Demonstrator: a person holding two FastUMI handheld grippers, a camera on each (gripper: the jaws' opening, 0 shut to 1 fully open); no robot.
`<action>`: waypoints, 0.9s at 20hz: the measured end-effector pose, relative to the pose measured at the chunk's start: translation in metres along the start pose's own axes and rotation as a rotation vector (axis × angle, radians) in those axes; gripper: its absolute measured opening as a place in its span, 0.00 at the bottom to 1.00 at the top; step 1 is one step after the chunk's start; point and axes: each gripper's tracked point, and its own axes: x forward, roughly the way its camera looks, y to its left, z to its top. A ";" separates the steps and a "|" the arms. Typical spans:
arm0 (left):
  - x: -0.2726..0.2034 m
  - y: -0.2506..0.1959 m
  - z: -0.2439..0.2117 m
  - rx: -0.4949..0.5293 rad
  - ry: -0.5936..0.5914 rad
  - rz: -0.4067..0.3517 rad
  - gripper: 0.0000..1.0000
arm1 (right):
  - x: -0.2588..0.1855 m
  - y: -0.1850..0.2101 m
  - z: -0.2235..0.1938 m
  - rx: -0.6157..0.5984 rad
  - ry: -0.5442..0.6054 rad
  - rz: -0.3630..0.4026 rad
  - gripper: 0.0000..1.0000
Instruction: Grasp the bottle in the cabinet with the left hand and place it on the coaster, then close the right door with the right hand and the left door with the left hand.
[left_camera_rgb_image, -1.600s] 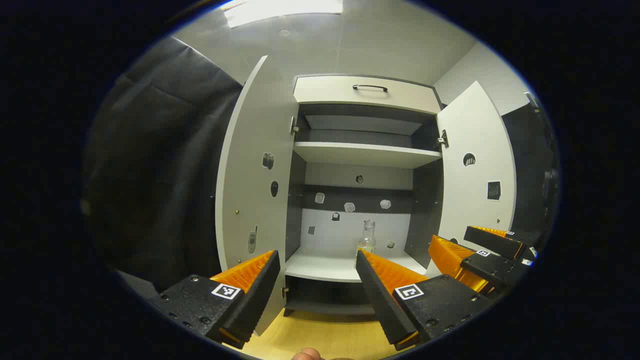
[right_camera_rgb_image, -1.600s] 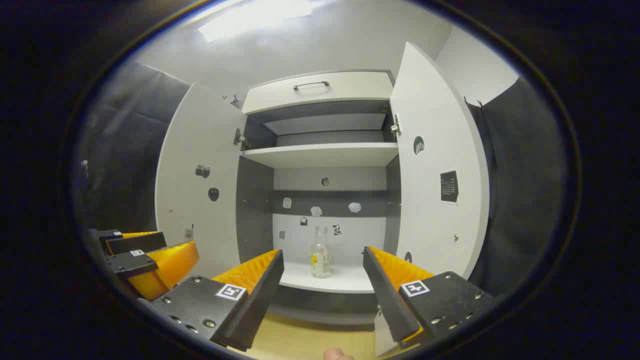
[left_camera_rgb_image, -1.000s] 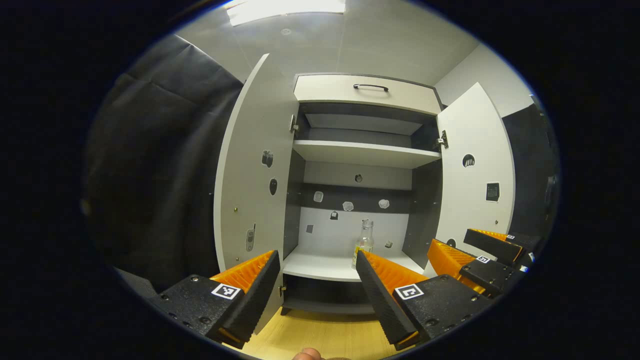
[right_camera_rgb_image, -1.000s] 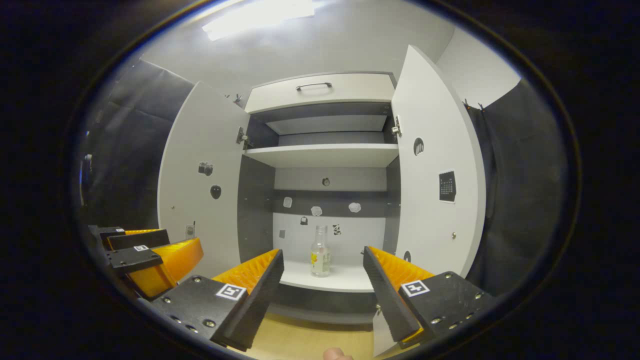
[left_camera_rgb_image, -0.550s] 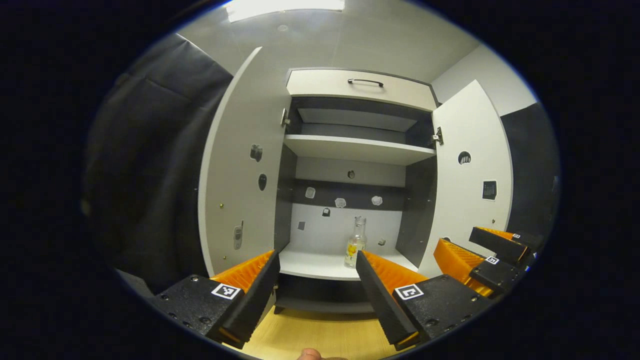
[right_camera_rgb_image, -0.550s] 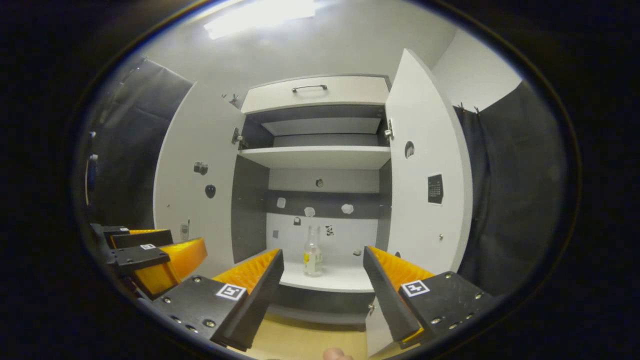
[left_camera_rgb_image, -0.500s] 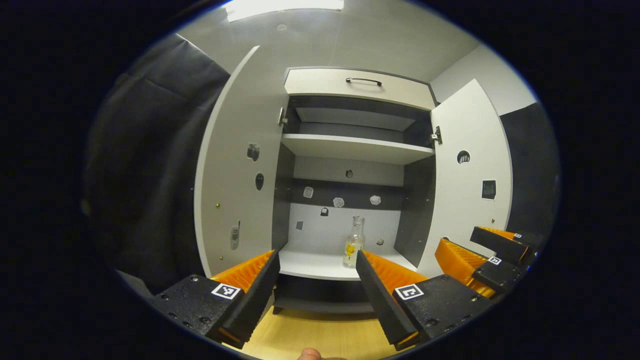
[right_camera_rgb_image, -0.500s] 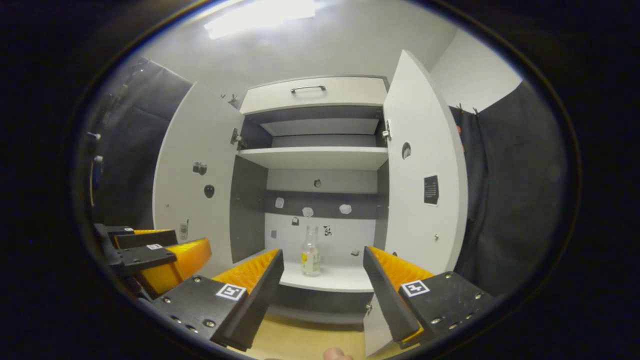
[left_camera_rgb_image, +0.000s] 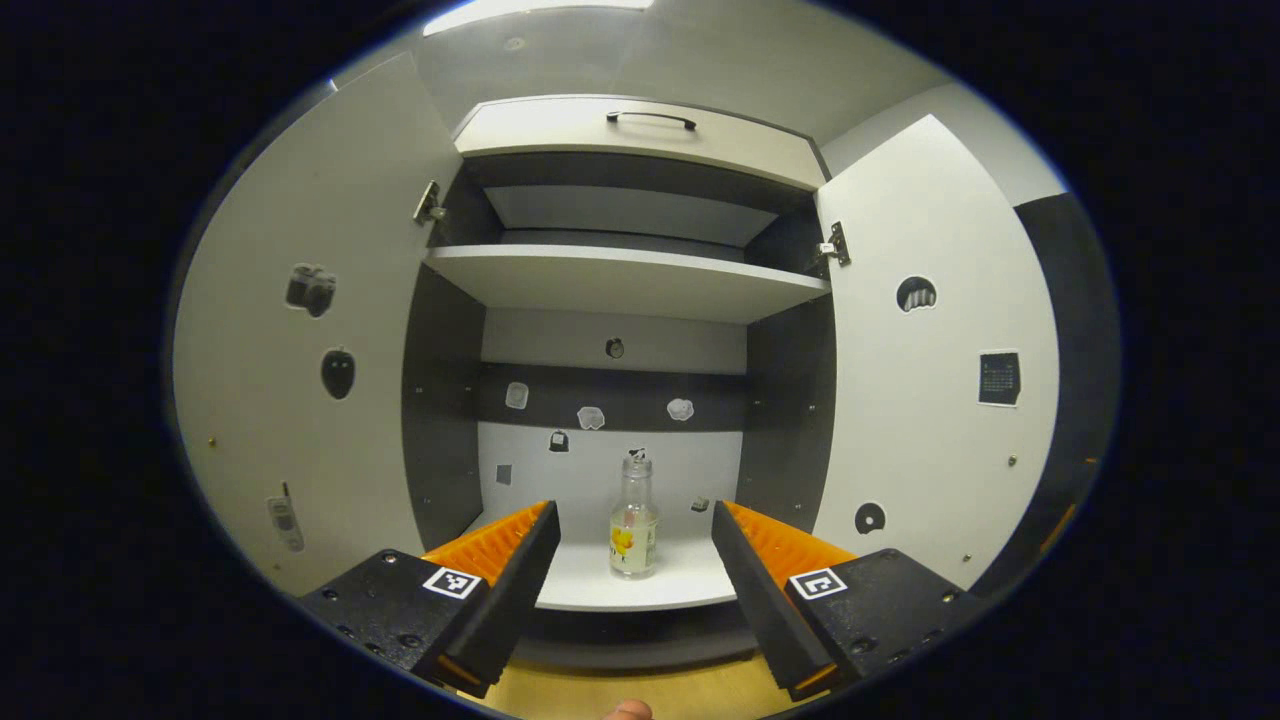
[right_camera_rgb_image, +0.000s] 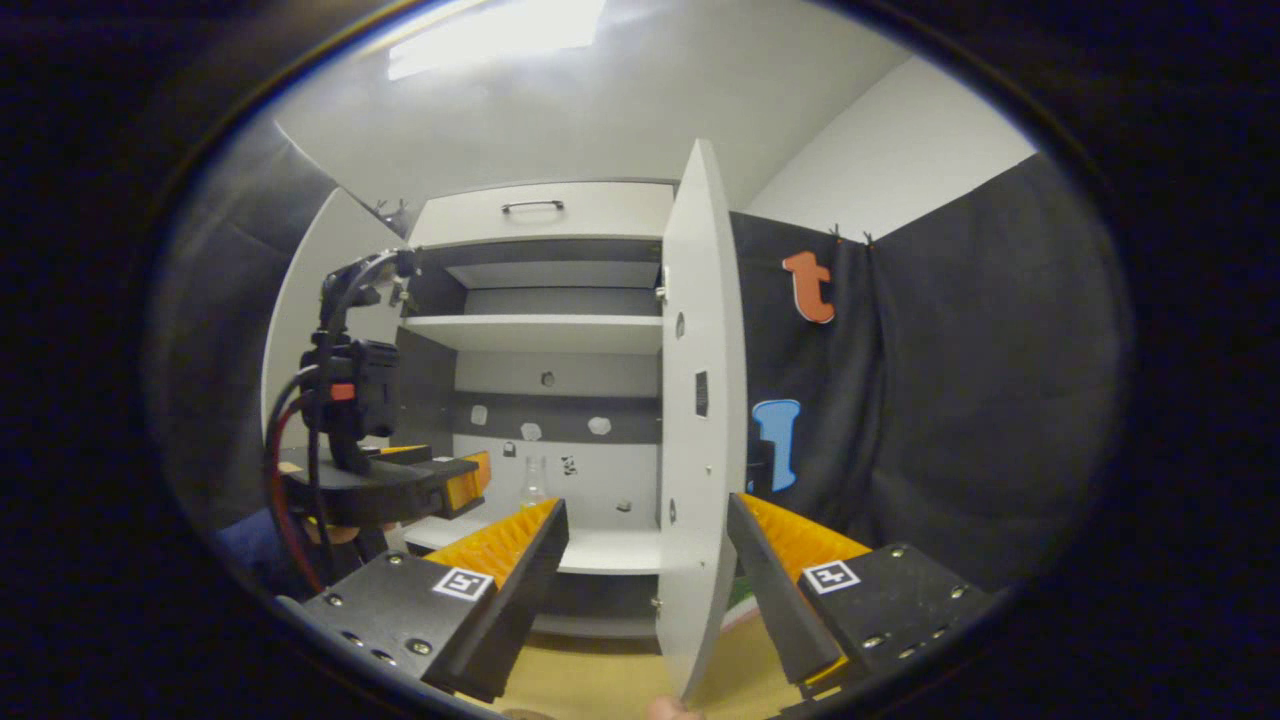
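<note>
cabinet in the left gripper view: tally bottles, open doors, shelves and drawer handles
clear glass bottle: 1
open white cabinet doors: 2
white shelves: 2
dark drawer handle: 1
total: 6

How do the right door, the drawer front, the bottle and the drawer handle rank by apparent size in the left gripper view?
1. Right door: largest, though it swings toward the camera, which inflates it.
2. Drawer front.
3. Bottle.
4. Drawer handle: smallest by area, though about as long as the bottle is tall.
</note>
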 end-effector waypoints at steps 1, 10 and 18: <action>0.017 0.000 -0.001 0.015 -0.001 0.003 0.96 | -0.006 -0.010 0.000 -0.007 -0.004 -0.034 0.97; 0.154 0.003 -0.058 0.067 0.111 0.055 0.96 | -0.048 -0.093 0.019 -0.085 -0.061 -0.328 0.97; 0.218 0.019 -0.088 0.070 0.178 0.140 0.70 | -0.067 -0.128 0.002 -0.135 0.004 -0.461 0.97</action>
